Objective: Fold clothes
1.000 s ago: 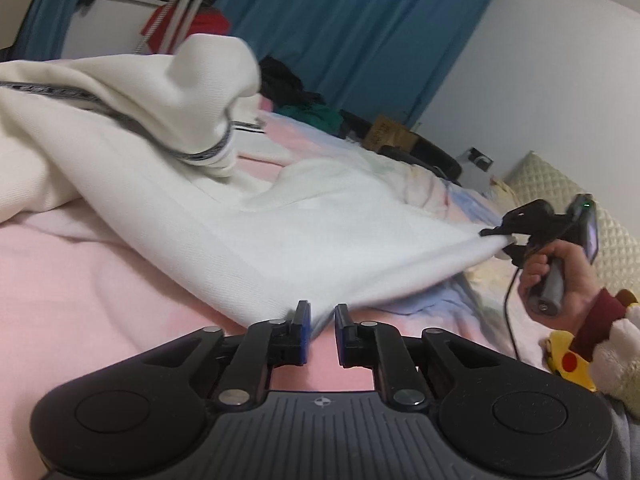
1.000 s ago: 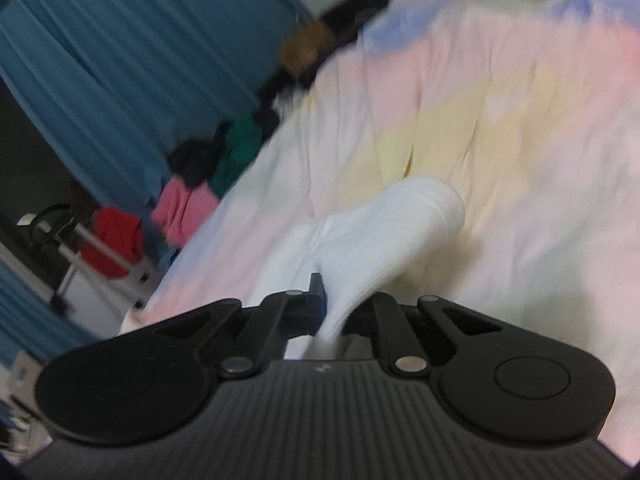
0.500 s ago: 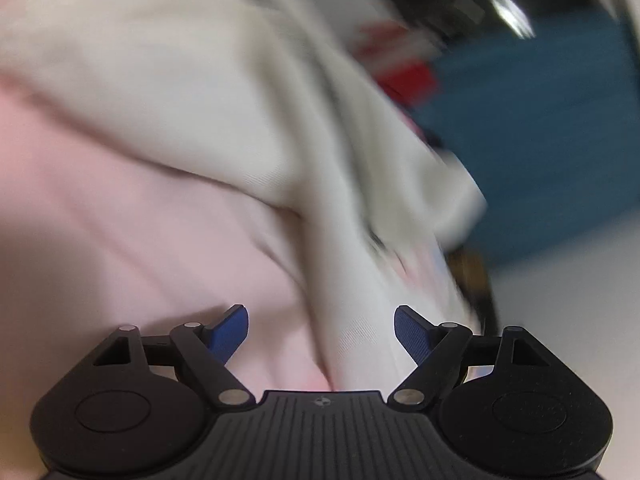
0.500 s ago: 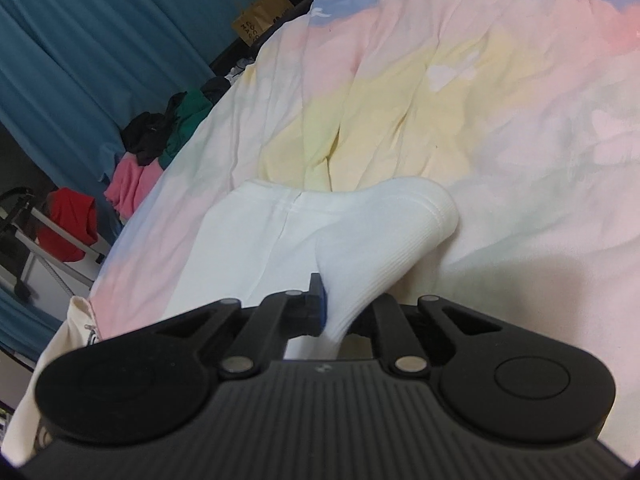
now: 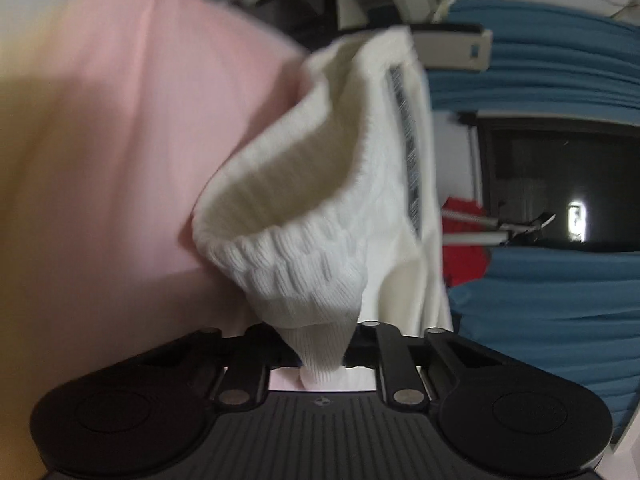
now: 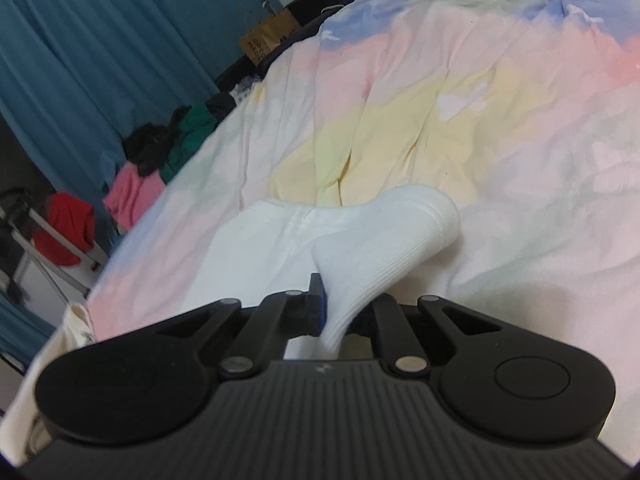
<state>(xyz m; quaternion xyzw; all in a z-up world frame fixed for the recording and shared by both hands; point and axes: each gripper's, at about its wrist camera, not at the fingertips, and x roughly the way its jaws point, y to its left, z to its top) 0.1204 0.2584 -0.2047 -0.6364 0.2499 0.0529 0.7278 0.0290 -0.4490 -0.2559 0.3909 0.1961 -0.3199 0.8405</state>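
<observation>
A pastel bedspread (image 6: 460, 92) covers the bed, with a white sweater (image 6: 256, 240) spread across it. The left gripper (image 5: 320, 354) has its jaws clamped on one ribbed cuff (image 5: 316, 280); the right gripper (image 6: 344, 312) pinches the other cuff (image 6: 384, 248).
</observation>
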